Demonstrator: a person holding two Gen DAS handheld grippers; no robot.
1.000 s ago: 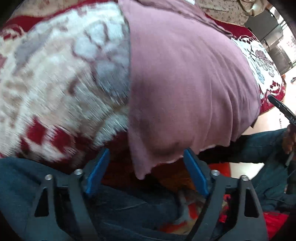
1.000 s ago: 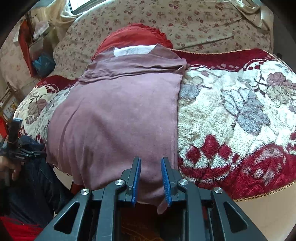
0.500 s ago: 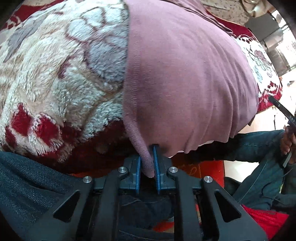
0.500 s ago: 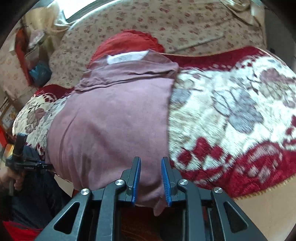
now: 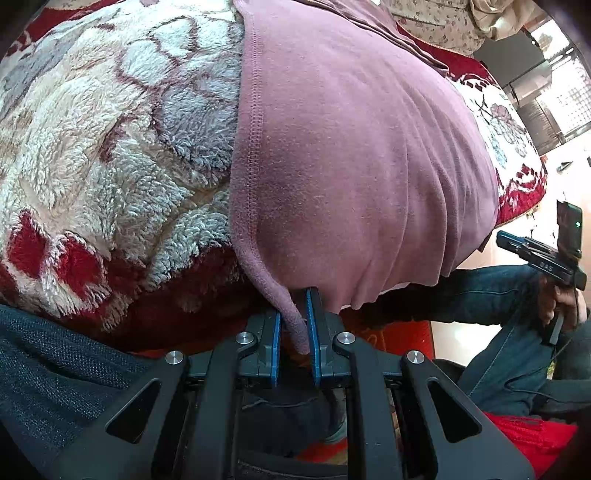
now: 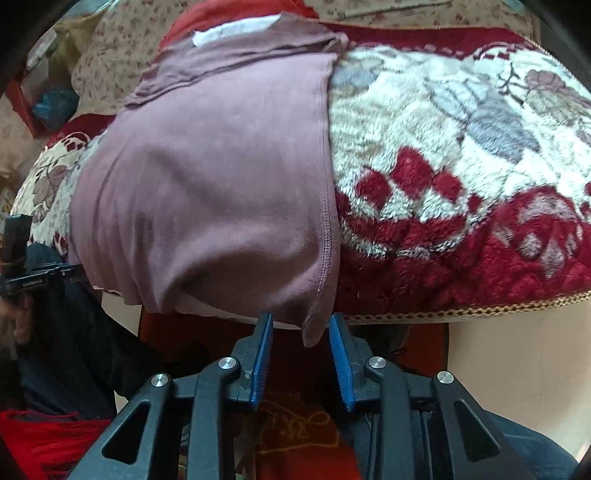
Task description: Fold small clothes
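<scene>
Left wrist view: the left gripper (image 5: 293,332), which a second ago stood wide on either side of the hem corner, has closed, and its blue pads (image 5: 275,345) now pinch the near left corner of the mauve garment (image 5: 351,147). The garment lies flat on a plush red-and-cream floral blanket (image 5: 110,140), with its lower edge hanging over the front of the blanket toward the person's dark trousers (image 5: 55,369). This corner looks secured for a lift.

Right wrist view: the right gripper (image 6: 301,354) has just been opening. Half a second ago its jaws stood narrow around the other near corner; now they stand somewhat apart. The corner flap hangs between the blue pads (image 6: 341,362) without being pressed by either, so it is loose. The garment's far end is already folded over near a white label (image 6: 236,27). The right side probably needs a fresh grip before both corners can be carried forward.
</scene>
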